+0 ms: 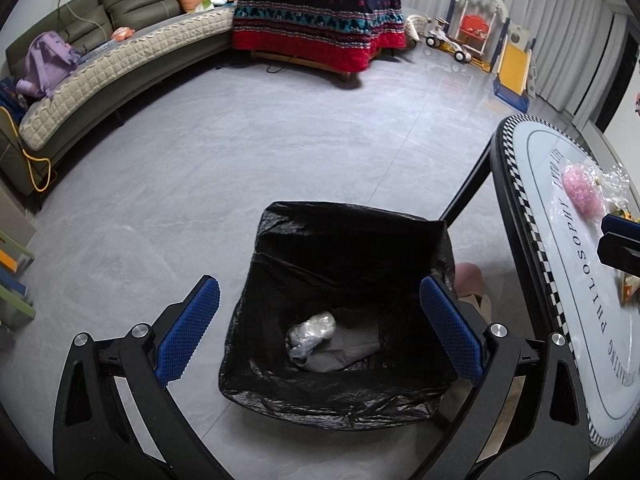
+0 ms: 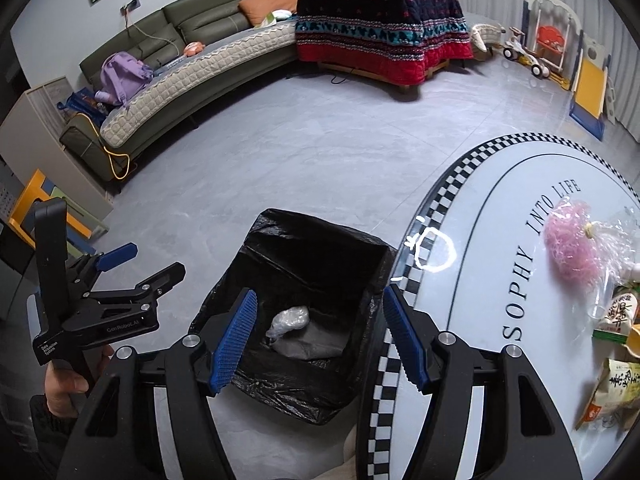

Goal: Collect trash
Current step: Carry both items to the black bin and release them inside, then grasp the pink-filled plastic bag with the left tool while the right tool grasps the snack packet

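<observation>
A bin lined with a black bag (image 1: 352, 240) stands on the floor beside the round table (image 1: 520, 200). At its bottom lie a crumpled clear plastic wad (image 1: 312, 332) and a grey piece. My left gripper (image 1: 320, 292) hangs over the bin, open wide and empty. In the right wrist view my right gripper (image 2: 320, 296) is also open and empty above the bin (image 2: 304, 248) and the wad (image 2: 288, 320), by the table's checkered rim (image 2: 440, 208). On the table lie a clear bag of pink shreds (image 2: 568, 244) and snack wrappers (image 2: 616, 392).
A curved green sofa (image 1: 120, 68) with a purple backpack lines the far left. A low table under a red and dark quilt (image 1: 320, 20) stands at the back, children's toys (image 1: 480, 36) to its right. A pink slipper (image 1: 468, 280) lies between bin and table.
</observation>
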`<state>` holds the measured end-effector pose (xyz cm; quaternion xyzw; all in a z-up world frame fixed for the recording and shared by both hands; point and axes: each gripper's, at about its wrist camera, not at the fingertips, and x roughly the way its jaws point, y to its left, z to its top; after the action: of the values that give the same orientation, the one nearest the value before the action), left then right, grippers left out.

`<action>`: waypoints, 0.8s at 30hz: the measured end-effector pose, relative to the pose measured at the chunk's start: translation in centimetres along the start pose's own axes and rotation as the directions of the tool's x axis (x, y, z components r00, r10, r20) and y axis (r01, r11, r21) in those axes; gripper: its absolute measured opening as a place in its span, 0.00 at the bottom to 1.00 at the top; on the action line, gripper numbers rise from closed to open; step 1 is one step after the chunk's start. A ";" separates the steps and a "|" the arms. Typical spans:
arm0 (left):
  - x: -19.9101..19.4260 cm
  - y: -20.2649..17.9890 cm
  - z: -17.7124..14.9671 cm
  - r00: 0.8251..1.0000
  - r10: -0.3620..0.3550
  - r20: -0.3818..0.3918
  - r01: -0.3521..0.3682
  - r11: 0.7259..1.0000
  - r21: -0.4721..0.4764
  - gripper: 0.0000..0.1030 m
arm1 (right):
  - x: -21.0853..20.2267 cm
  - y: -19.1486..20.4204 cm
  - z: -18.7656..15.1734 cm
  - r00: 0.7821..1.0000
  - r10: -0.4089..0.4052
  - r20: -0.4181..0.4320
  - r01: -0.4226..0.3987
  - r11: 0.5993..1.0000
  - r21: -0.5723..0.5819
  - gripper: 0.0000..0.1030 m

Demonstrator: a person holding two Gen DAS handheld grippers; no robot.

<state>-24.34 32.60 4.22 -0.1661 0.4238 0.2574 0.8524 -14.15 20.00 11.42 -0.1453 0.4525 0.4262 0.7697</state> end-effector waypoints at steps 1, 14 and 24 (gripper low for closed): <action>-0.1 -0.6 0.1 1.000 -0.007 0.000 0.007 1.000 0.009 0.94 | -0.4 -0.4 -0.2 1.000 -0.008 0.007 0.008 1.000 0.004 0.65; -0.1 -12.3 2.2 0.992 -0.125 -0.010 0.124 0.967 0.221 0.94 | -5.7 -10.8 -4.5 0.989 -0.146 0.030 0.137 0.970 0.200 0.65; 1.1 -23.4 3.6 0.974 -0.221 -0.056 0.226 0.899 0.375 0.94 | -9.6 -21.7 -9.9 0.966 -0.259 -0.021 0.240 0.857 0.456 0.69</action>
<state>-7.89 15.70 6.98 -0.0472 0.4488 0.0702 0.8896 -4.87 -3.93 10.34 -0.0096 0.5011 0.2079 0.8400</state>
